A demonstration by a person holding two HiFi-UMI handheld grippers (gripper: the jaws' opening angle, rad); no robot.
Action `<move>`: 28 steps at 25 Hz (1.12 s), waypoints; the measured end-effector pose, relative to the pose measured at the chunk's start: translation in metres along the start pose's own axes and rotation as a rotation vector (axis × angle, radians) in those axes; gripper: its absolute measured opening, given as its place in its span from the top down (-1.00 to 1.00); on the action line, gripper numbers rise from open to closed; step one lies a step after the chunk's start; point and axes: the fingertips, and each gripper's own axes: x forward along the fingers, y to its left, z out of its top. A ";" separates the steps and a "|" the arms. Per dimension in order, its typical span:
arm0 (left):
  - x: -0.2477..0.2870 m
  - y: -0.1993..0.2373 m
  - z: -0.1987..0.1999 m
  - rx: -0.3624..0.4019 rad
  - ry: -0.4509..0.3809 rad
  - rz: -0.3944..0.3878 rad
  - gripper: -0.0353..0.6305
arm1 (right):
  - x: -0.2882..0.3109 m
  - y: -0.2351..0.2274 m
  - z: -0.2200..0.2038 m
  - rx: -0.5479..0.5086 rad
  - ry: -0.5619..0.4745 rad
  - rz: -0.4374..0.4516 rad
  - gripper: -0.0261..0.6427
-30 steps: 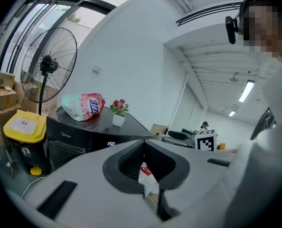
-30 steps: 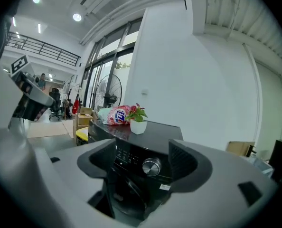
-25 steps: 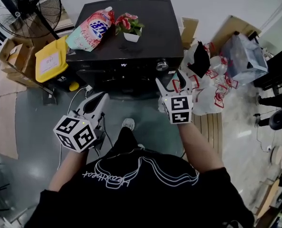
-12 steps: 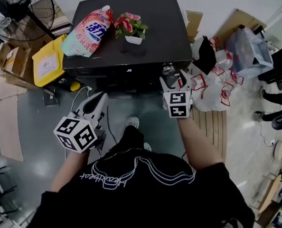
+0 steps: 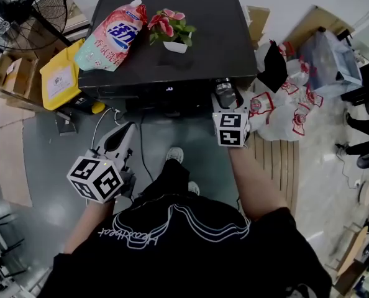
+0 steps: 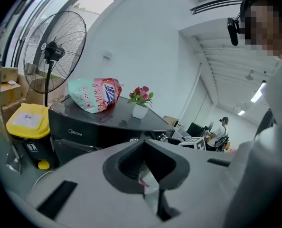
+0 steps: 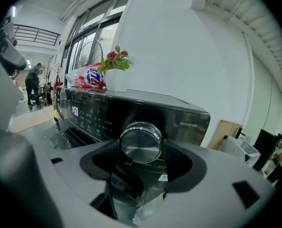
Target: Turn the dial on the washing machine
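Observation:
The black washing machine point(image 5: 172, 61) stands ahead of me, its silver dial point(image 5: 225, 93) at the right end of the front panel. My right gripper point(image 5: 227, 102) reaches the panel. In the right gripper view the dial point(image 7: 141, 144) fills the gap of the right gripper point(image 7: 141, 152); the jaws have just been closing and the pads meet the dial's two sides. My left gripper point(image 5: 117, 136) hangs low and left, well short of the machine, over the floor. In its own view the left gripper point(image 6: 144, 150) has its jaws together with nothing in them.
A pink detergent pouch point(image 5: 110, 35) and a small potted flower point(image 5: 171, 33) lie on the machine's lid. A yellow bin point(image 5: 59, 76), cardboard boxes and a standing fan point(image 5: 29, 5) are at the left. Plastic bags point(image 5: 284, 101) pile up at the right. A cable point(image 5: 100, 126) runs on the floor.
My right gripper has moved forward and down until its jaws stand round the dial, and they have narrowed. The left gripper has sunk a little and stays away from the machine.

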 end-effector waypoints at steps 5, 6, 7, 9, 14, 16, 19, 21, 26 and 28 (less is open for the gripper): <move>-0.001 0.004 -0.004 -0.008 0.006 0.016 0.88 | -0.001 -0.001 -0.001 0.018 -0.006 -0.010 0.08; -0.001 0.005 -0.005 -0.008 0.008 0.017 0.88 | -0.001 0.000 -0.001 0.020 -0.005 -0.006 0.08; 0.000 0.005 -0.006 -0.008 0.011 0.017 0.88 | -0.001 0.000 -0.001 0.023 -0.005 -0.003 0.08; 0.001 0.006 -0.008 -0.008 0.019 0.017 0.88 | 0.000 0.000 -0.001 0.033 -0.006 0.004 0.08; 0.003 0.009 -0.010 -0.005 0.029 0.019 0.88 | 0.001 -0.002 -0.004 0.085 -0.005 0.030 0.08; 0.004 0.010 -0.009 -0.005 0.028 0.020 0.88 | 0.001 -0.003 -0.004 0.132 -0.007 0.046 0.08; 0.003 0.011 -0.011 -0.005 0.033 0.024 0.88 | 0.001 -0.004 -0.004 0.230 -0.015 0.076 0.08; 0.003 0.012 -0.013 -0.005 0.040 0.030 0.88 | 0.001 -0.004 -0.004 0.290 -0.018 0.094 0.08; 0.002 0.014 -0.017 -0.009 0.048 0.037 0.88 | 0.001 -0.005 -0.005 0.378 -0.018 0.119 0.08; 0.002 0.015 -0.017 -0.010 0.049 0.039 0.88 | 0.002 -0.005 -0.005 0.404 -0.019 0.128 0.08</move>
